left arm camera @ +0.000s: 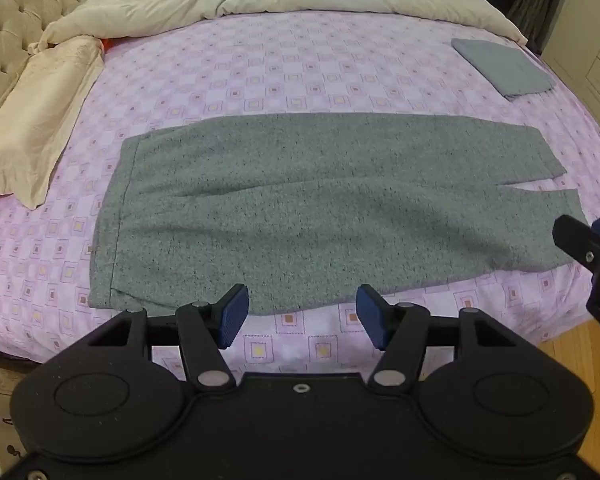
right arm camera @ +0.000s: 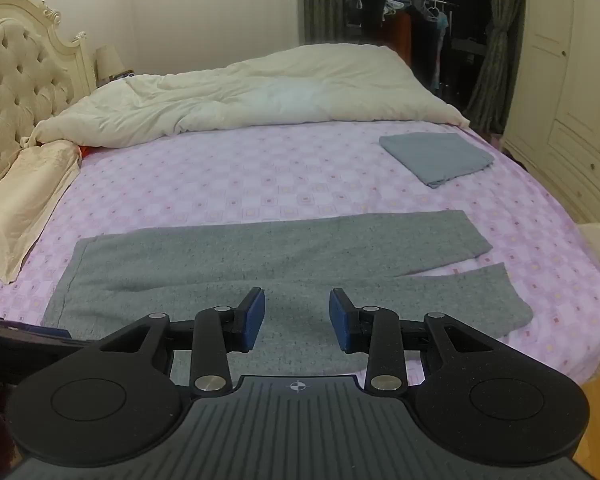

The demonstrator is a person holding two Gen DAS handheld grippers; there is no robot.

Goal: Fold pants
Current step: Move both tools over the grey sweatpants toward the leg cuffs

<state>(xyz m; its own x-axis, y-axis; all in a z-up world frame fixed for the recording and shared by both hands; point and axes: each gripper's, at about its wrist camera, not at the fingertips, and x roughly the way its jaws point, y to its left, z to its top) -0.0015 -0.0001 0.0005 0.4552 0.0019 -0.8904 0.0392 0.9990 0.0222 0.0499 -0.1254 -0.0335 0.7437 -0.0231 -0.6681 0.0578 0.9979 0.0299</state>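
Note:
Grey knit pants (left arm camera: 320, 208) lie flat on the pink checked bed sheet (left arm camera: 284, 64), waistband to the left, the two leg ends apart at the right. They also show in the right wrist view (right arm camera: 268, 268). My left gripper (left arm camera: 302, 316) is open and empty, hovering just above the pants' near edge. My right gripper (right arm camera: 297, 320) is open and empty over the near leg. Part of the right gripper (left arm camera: 588, 244) shows at the right edge of the left wrist view.
A folded blue-grey cloth (right arm camera: 436, 158) lies at the far right of the bed. A cream duvet (right arm camera: 252, 92) is bunched along the far side. A beige pillow (right arm camera: 24, 196) and tufted headboard (right arm camera: 12, 68) are at the left. Wooden floor (left arm camera: 572, 356) lies below the bed edge.

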